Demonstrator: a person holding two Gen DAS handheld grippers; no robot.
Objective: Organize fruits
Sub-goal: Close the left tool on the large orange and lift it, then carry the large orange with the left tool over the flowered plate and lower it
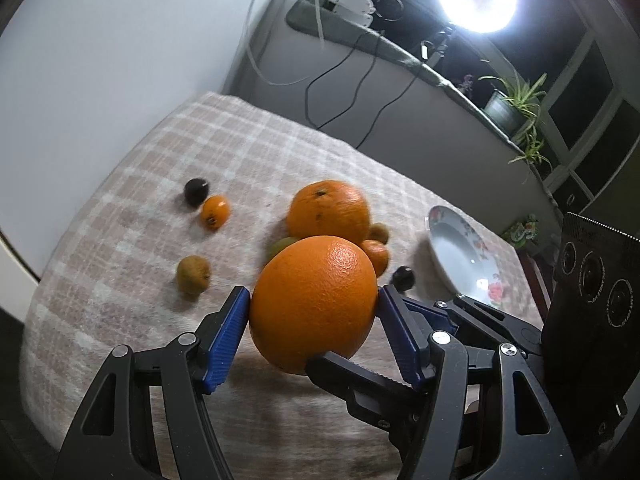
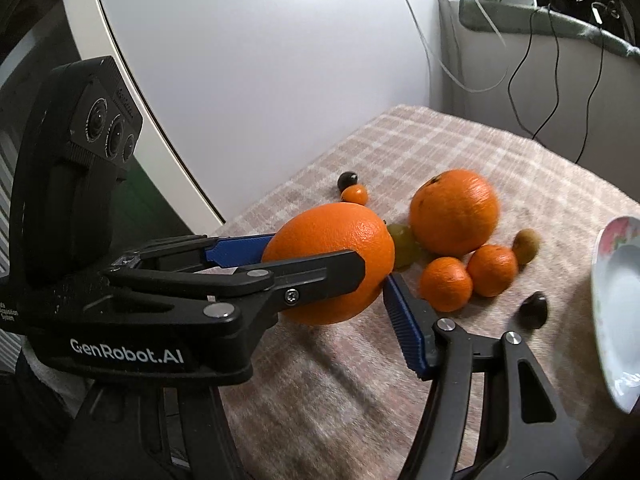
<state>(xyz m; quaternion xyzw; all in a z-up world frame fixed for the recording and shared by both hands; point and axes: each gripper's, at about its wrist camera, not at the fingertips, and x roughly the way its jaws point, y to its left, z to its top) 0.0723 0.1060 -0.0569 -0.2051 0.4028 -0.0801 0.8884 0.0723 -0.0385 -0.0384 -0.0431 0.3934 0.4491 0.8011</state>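
My left gripper [image 1: 314,300] is shut on a large orange [image 1: 314,304] and holds it above the checked tablecloth [image 1: 132,216]; it also shows in the right wrist view [image 2: 332,264]. My right gripper [image 2: 332,280] crosses the same orange: its one visible blue finger [image 2: 406,332] sits at the orange's lower right, and its other finger is hidden behind the left gripper. A second large orange [image 1: 328,210] lies behind with small tangerines [image 2: 446,284], a green fruit [image 2: 404,246] and a kiwi [image 2: 526,245]. A floral plate [image 1: 460,252] stands at the right.
A dark plum [image 1: 196,191], a small tangerine [image 1: 215,211] and a brownish fruit [image 1: 193,274] lie to the left. Another dark plum [image 2: 534,310] lies near the plate. A white wall, cables, a lamp and a potted plant [image 1: 508,104] stand behind the table.
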